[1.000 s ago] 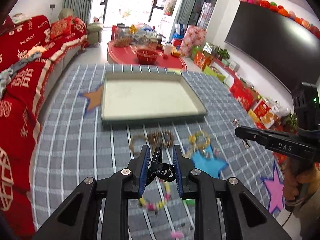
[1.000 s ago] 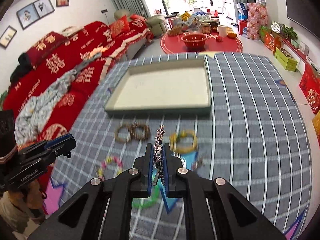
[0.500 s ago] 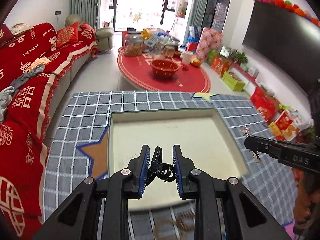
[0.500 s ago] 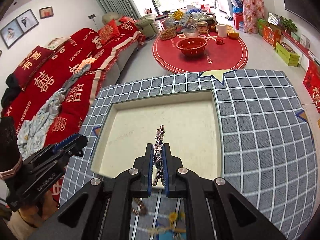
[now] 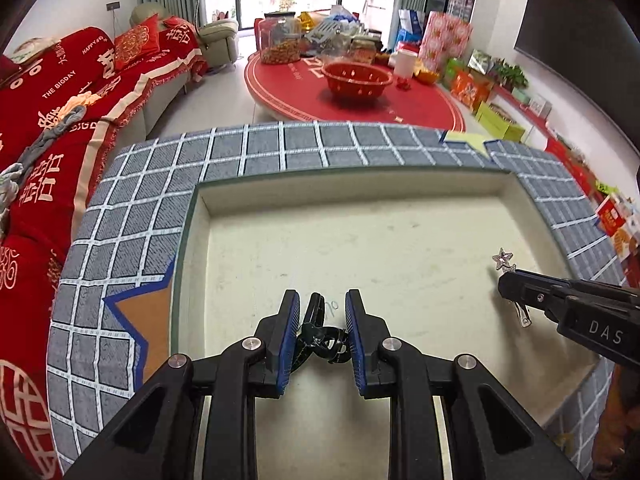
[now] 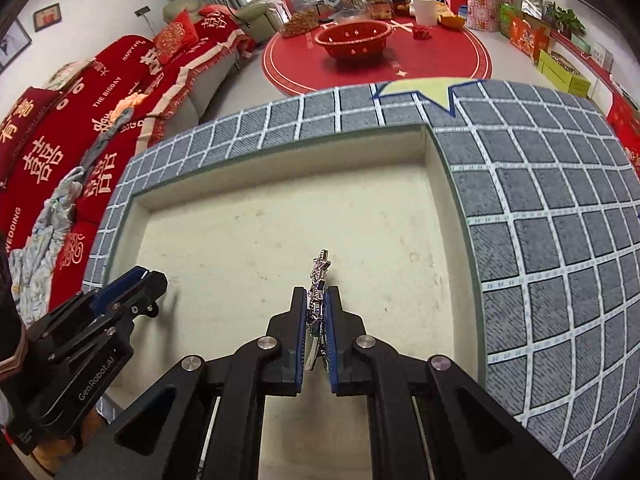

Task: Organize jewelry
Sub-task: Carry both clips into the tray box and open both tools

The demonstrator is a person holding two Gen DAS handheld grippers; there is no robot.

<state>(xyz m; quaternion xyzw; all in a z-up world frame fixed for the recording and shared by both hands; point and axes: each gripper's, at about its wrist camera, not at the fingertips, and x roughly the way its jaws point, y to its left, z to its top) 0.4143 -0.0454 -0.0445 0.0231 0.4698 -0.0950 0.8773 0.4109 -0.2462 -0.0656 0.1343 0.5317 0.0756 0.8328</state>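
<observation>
my left claw (image 5: pixel 322 320) pinches a small black hair clip (image 5: pixel 320 330), right claw (image 6: pixel 318 312) clamps a silver star-topped hairpin (image 6: pixel 319 276) over the shallow cream tray (image 5: pixel 192 240); either could snag on release.

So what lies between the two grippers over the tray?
Only bare tray floor, per the left wrist view: the left gripper grips a black clip, the right gripper a silver star hairpin, nothing between.

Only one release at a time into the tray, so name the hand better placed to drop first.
Probably left: its tongs hold the black hair claw over the middle of the cream rectangular tray; the right tongs' silver star hairpin looks nearer its edge.
</observation>
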